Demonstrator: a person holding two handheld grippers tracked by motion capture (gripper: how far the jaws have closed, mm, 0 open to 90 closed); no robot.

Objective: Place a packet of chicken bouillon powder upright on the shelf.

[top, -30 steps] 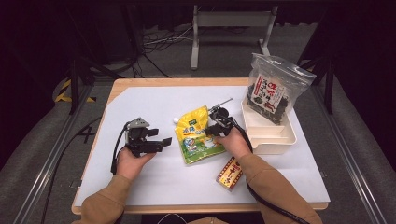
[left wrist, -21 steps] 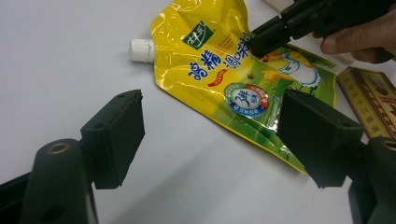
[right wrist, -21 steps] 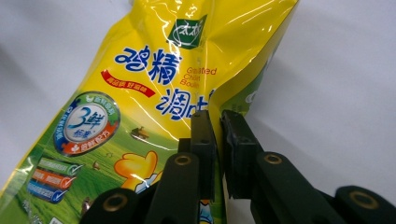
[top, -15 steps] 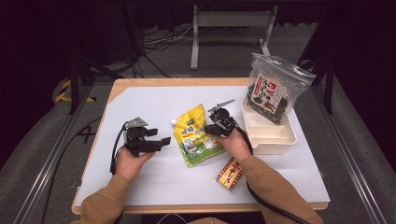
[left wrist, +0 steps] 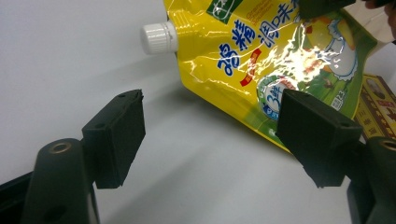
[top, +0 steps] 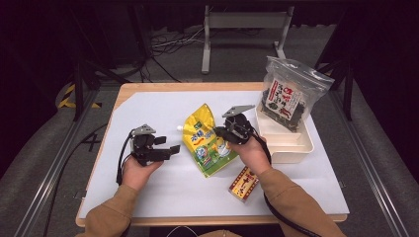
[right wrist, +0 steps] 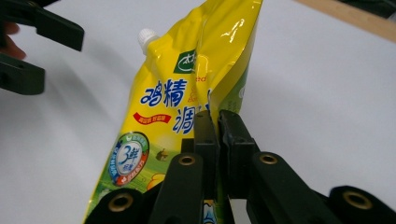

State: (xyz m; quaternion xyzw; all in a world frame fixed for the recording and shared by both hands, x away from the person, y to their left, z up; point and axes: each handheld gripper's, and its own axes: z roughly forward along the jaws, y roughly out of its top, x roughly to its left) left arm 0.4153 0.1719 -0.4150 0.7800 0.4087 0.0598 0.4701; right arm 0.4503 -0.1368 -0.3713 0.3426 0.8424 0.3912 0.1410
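A yellow spouted pouch (top: 207, 140) with blue lettering and a white cap (top: 179, 129) lies mid-table, its right edge lifted. My right gripper (top: 220, 133) is shut on that edge; in the right gripper view the jaws (right wrist: 215, 116) pinch the pouch's (right wrist: 173, 98) folded rim, and the cap (right wrist: 145, 36) points away. My left gripper (top: 174, 149) rests just left of the pouch, open. In the left gripper view its jaws (left wrist: 210, 126) stand wide over bare table, with the pouch (left wrist: 280, 51) and cap (left wrist: 159, 37) just beyond them.
A white divided tray (top: 296, 143) stands at the right, with a clear bag of dark dried food (top: 289, 96) leaning in it. A small red and yellow box (top: 243, 182) lies near the front edge, below the pouch. The white mat covers a wooden table.
My right gripper has risen with the pouch's edge in it, tipping the pouch up off the mat. The left gripper has stayed where it was.
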